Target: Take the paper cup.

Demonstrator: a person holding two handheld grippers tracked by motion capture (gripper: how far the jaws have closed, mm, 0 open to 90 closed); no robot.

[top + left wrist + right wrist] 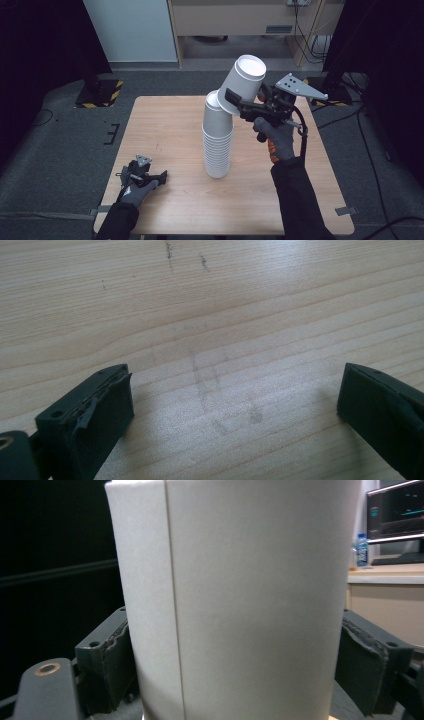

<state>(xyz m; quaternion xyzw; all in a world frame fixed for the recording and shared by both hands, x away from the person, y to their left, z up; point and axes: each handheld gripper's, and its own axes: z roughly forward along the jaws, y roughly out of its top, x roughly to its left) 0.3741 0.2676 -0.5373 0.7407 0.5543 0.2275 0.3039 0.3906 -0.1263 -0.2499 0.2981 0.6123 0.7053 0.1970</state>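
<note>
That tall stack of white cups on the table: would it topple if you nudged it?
Probably. The stack of cups stands tall on a narrow base, so it likely tips easily. The cup in the right claw looks like thin paper: light, probably crushable.

Stuff getting hidden or cropped

Right gripper view: white cup (240,600) running off the top and bottom edges, covering the inner faces of both jaws, so no seeing the actual contact; water bottle (362,550) far off, label too small to read; monitor (397,510) getting clipped at the right edge. High view: tilted cup hiding part of the stack's (218,142) top rim. Left gripper view: both jaws getting cut off at the bottom.
</note>
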